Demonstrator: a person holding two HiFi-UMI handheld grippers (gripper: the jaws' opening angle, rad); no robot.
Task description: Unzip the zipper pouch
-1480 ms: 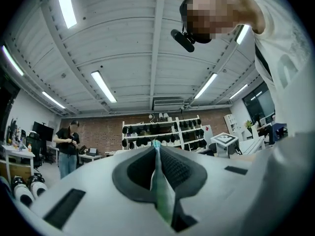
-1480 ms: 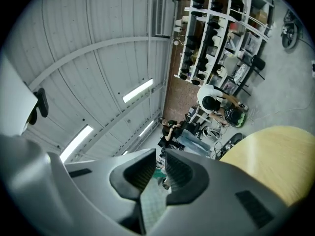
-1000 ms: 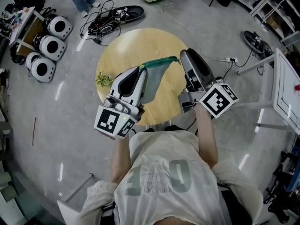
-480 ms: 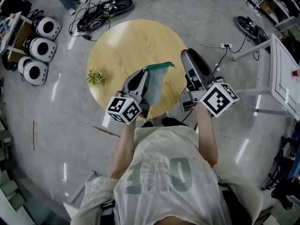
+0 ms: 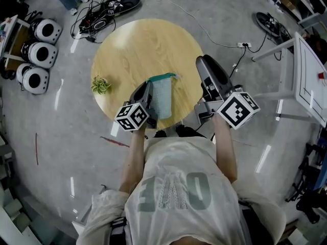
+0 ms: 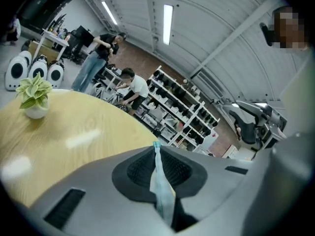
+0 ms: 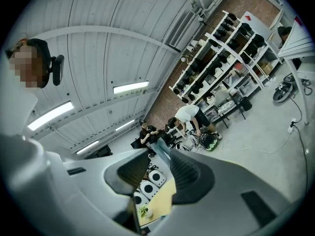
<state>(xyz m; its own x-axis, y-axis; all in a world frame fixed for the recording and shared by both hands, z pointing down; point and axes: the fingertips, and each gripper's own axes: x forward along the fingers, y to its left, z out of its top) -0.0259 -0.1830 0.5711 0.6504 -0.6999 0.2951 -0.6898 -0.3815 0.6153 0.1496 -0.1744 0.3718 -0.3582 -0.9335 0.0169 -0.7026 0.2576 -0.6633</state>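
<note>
A pale blue-grey zipper pouch [image 5: 162, 97] with a green zipper strip along its far edge hangs low over the near part of the round wooden table [image 5: 143, 45]. My left gripper [image 5: 147, 87] is shut on the pouch's left side. In the left gripper view a thin fold of the pouch [image 6: 161, 186] is pinched between the dark pads. My right gripper [image 5: 203, 61] hovers to the pouch's right, clear of it. Its jaws stand a narrow gap apart with nothing between them, and the table shows through the gap in the right gripper view [image 7: 162, 154].
A small potted plant [image 5: 100, 84] stands on the table's left edge. White round devices [image 5: 38, 55] and a tangle of cables [image 5: 97, 19] lie on the floor at the back left. A white table [image 5: 306, 80] stands at the right.
My left gripper has sunk toward the table with the pouch and rolled. The pouch's green end has come away from my right gripper's tip. The right gripper has hardly moved.
</note>
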